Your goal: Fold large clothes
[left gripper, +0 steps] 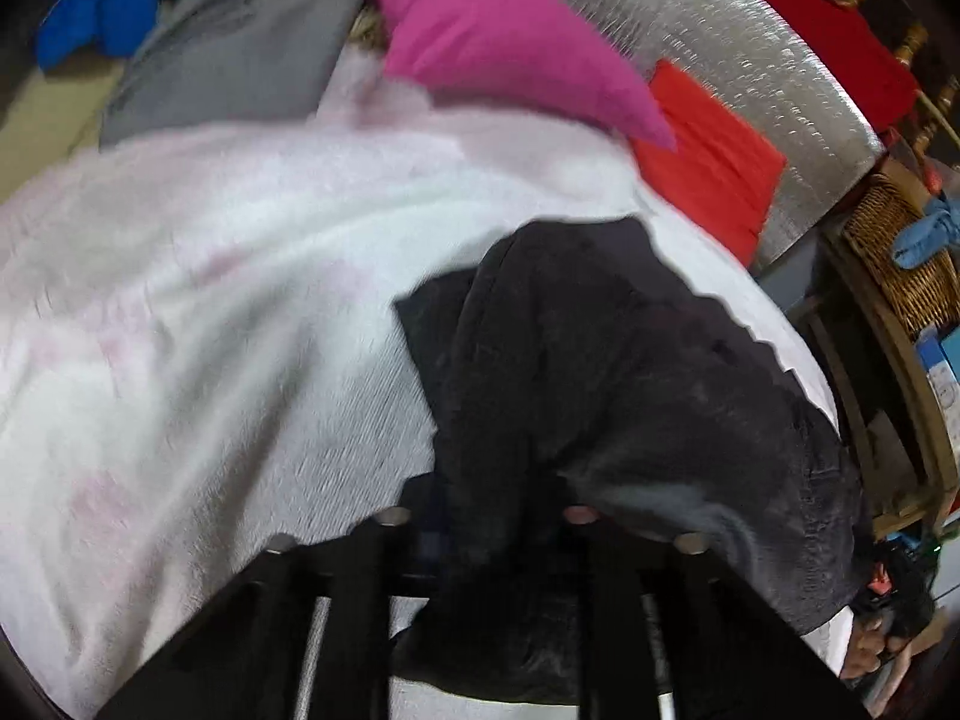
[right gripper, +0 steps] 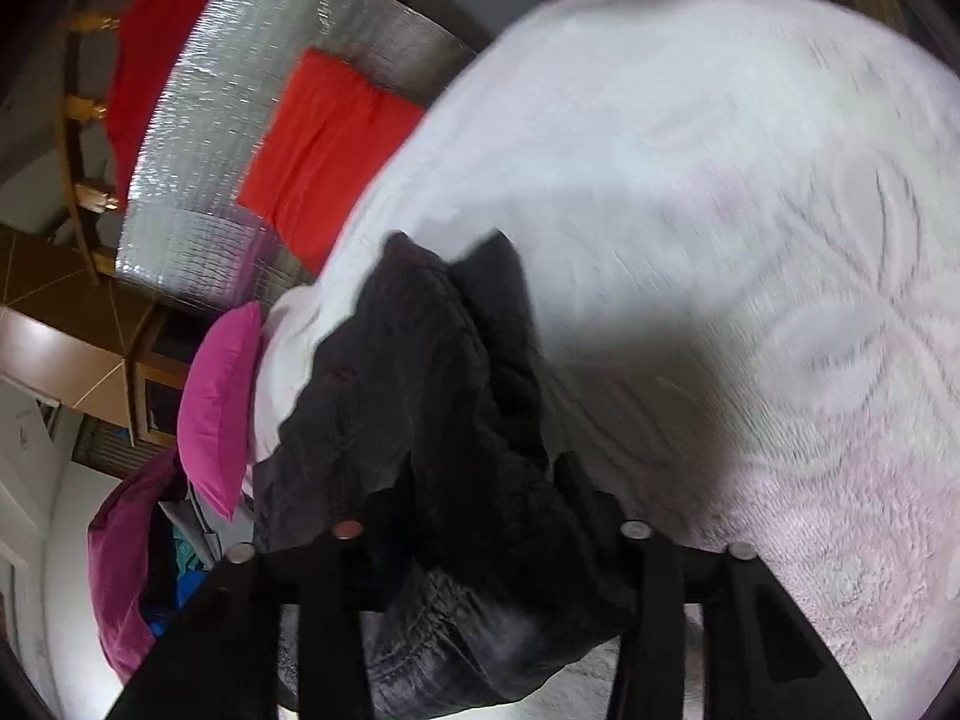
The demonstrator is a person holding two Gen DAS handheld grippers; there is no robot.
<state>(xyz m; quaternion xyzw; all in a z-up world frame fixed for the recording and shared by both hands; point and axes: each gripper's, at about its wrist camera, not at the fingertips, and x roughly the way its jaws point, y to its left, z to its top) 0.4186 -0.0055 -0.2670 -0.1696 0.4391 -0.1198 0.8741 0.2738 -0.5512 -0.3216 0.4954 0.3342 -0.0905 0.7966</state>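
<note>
A dark grey-black pair of jeans (left gripper: 606, 372) hangs lifted over a white-pink fluffy blanket (left gripper: 210, 276). My left gripper (left gripper: 486, 522) is shut on one end of the jeans, with the cloth bunched between its black fingers. My right gripper (right gripper: 492, 516) is shut on the other end of the jeans (right gripper: 420, 372), and the denim drapes down in front of the camera over the blanket (right gripper: 750, 228). Both views are motion-blurred. The fingertips are hidden in the cloth.
A magenta pillow (left gripper: 510, 42), an orange-red cushion (left gripper: 714, 162) and a grey folded garment (left gripper: 240, 54) lie at the bed's far side. A silver foil mat (left gripper: 738, 60) borders the bed. A wicker basket (left gripper: 900, 252) stands to the right. The magenta pillow (right gripper: 219, 402) and orange cushion (right gripper: 330, 150) show in the right wrist view.
</note>
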